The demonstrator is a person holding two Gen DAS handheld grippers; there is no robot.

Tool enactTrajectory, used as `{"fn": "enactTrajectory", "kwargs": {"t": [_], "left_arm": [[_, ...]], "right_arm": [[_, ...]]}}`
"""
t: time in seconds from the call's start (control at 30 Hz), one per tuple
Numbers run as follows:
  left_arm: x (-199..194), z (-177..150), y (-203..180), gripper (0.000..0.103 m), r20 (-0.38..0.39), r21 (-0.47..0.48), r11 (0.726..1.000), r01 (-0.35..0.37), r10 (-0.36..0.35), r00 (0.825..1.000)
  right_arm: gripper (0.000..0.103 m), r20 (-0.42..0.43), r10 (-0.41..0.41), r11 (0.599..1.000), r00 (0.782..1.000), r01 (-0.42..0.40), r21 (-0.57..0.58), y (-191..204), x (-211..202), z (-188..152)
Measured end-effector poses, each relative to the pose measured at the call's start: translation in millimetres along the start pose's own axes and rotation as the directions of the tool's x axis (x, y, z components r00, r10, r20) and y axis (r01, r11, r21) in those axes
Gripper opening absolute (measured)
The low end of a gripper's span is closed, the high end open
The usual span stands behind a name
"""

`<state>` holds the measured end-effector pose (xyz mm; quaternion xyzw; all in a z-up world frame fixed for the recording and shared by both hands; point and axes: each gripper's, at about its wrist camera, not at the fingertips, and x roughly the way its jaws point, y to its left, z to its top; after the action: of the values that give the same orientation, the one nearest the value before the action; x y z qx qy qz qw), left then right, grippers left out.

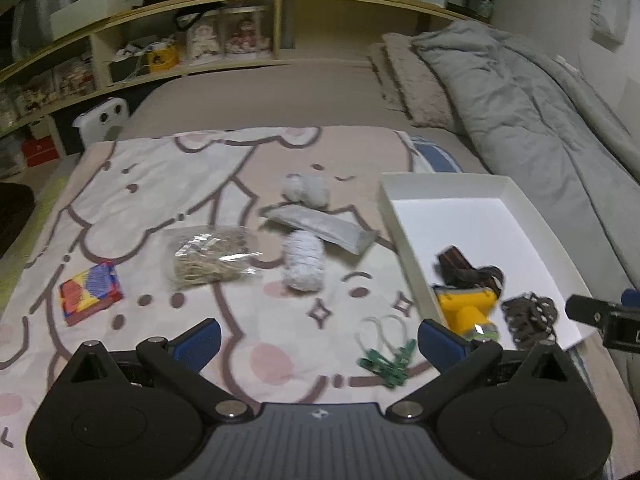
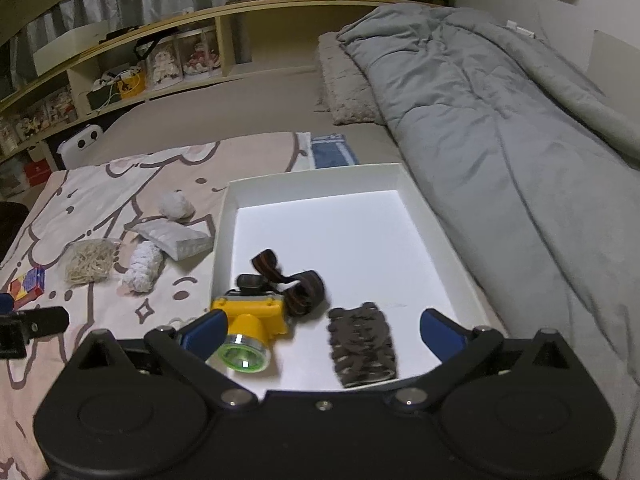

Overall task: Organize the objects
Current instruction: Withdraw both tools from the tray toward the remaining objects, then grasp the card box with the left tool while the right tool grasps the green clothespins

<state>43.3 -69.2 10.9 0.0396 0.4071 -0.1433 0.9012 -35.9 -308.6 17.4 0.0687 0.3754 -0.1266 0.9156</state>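
Both tongs are spread wide and grasp nothing. The left tongs [image 1: 320, 338] hover over the cartoon-printed pink blanket [image 1: 160, 184] on the bed, just beyond them a green clip with clear loops [image 1: 386, 354]. The right tongs [image 2: 324, 334] hang over the near end of the shallow white cardboard tray [image 2: 312, 184], where a yellow headlamp with brown strap [image 2: 256, 320] lies left of a dark brown knitted piece [image 2: 362, 346].
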Motion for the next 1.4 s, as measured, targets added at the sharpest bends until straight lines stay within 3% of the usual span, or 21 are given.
{"fn": "enactTrajectory", "kwargs": {"t": [0.47, 0.8, 1.1, 1.4], "left_arm": [[3.0, 18.9, 95.9, 0.103, 0.029, -0.165, 0.977, -0.136, 0.143, 0.989], [27.2, 27.4, 158.5, 0.103, 0.011, -0.283, 0.915, -0.286, 0.302, 0.953], [56.0, 22.3, 200.1, 0.103, -0.026, -0.390, 0.853, -0.347, 0.367, 0.930], [91.6, 5.6, 232.7, 0.103, -0.092, -0.459, 0.800, -0.387, 0.390, 0.916]], "right_arm": [[0.103, 0.006, 0.092, 0.996, 0.996, -0.092, 0.011, 61.8, 21.9, 9.4], [0.103, 0.011, 0.136, 0.990, 0.991, -0.137, 0.038, 100.3, 39.6, 7.6], [0.103, 0.060, 0.160, 0.987, 0.985, -0.161, 0.020, 121.9, 47.5, -17.5], [0.103, 0.023, 0.166, 0.985, 0.986, -0.167, 0.053, 137.1, 52.7, -52.3]]}}
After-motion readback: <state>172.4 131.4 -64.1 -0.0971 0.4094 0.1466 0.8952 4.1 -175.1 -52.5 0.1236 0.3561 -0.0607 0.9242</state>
